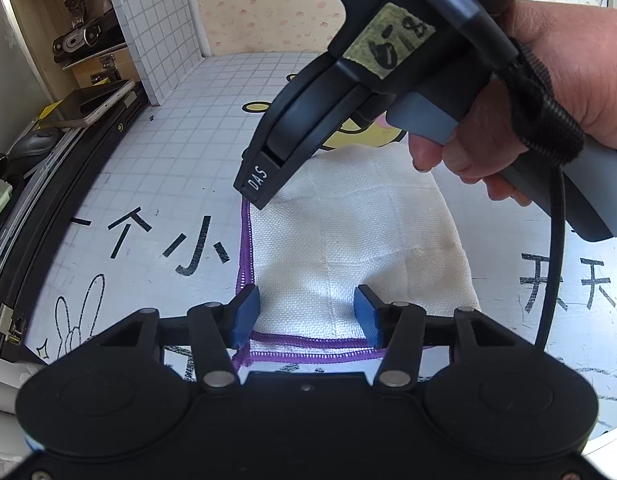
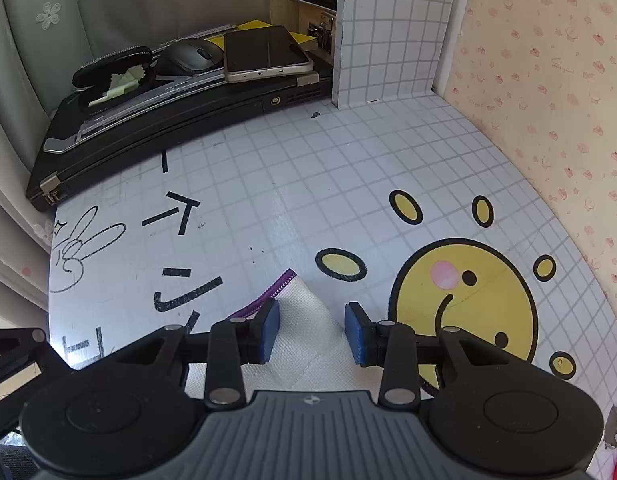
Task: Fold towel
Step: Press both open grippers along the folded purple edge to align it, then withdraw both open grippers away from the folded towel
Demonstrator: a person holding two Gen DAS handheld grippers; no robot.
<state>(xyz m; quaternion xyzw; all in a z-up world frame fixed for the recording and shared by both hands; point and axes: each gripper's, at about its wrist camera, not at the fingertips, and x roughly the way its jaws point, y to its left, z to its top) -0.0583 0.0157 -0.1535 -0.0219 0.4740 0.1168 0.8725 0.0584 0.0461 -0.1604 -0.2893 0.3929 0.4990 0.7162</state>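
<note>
Both grippers stand spread and hold nothing: the left gripper (image 1: 306, 314) sits over the near purple-stitched edge of the towel (image 1: 356, 232), and the right gripper (image 2: 311, 330) straddles the far corner, its pads (image 2: 270, 330) apart on either side of the cloth. That towel lies flat on the checked table (image 2: 276, 184), already doubled by its stacked hems. Placing one tool at each end probably prepares a matched pinch for another fold.
</note>
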